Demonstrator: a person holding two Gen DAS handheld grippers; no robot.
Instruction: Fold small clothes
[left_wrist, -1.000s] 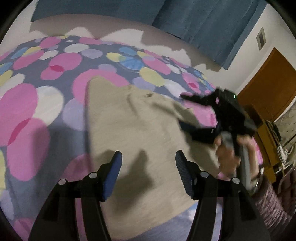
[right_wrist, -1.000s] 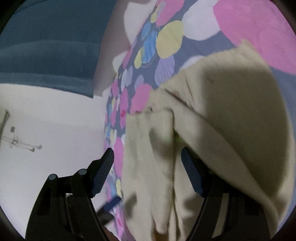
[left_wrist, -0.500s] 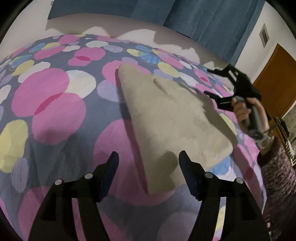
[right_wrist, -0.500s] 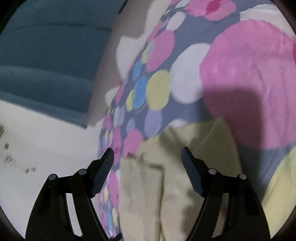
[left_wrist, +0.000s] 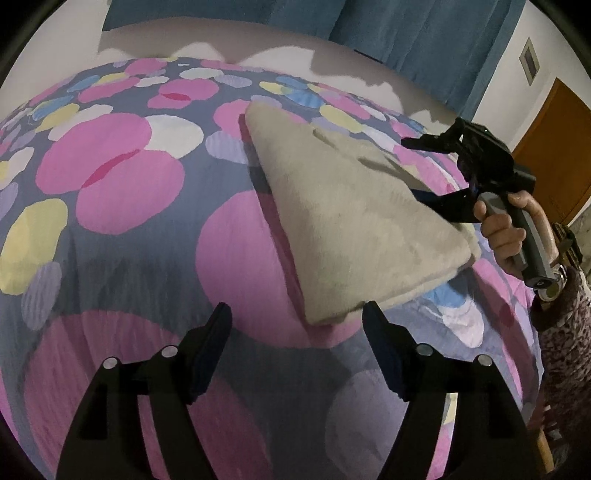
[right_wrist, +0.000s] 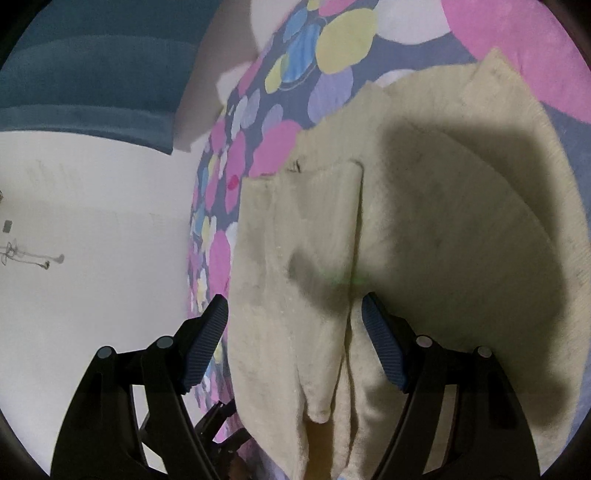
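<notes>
Beige folded garment (left_wrist: 354, 218) is shown at frame centre on the dotted bedspread (left_wrist: 122, 206). At the lower edge, the left gripper (left_wrist: 297, 343) is held empty with jaws parted. At right, the right gripper (left_wrist: 439, 173) is spread wide at the garment's edge, nothing clasped.

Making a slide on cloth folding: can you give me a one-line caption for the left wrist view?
Open left hand-held gripper hovers near the folded beige garment on a spotted bedspread.
</notes>
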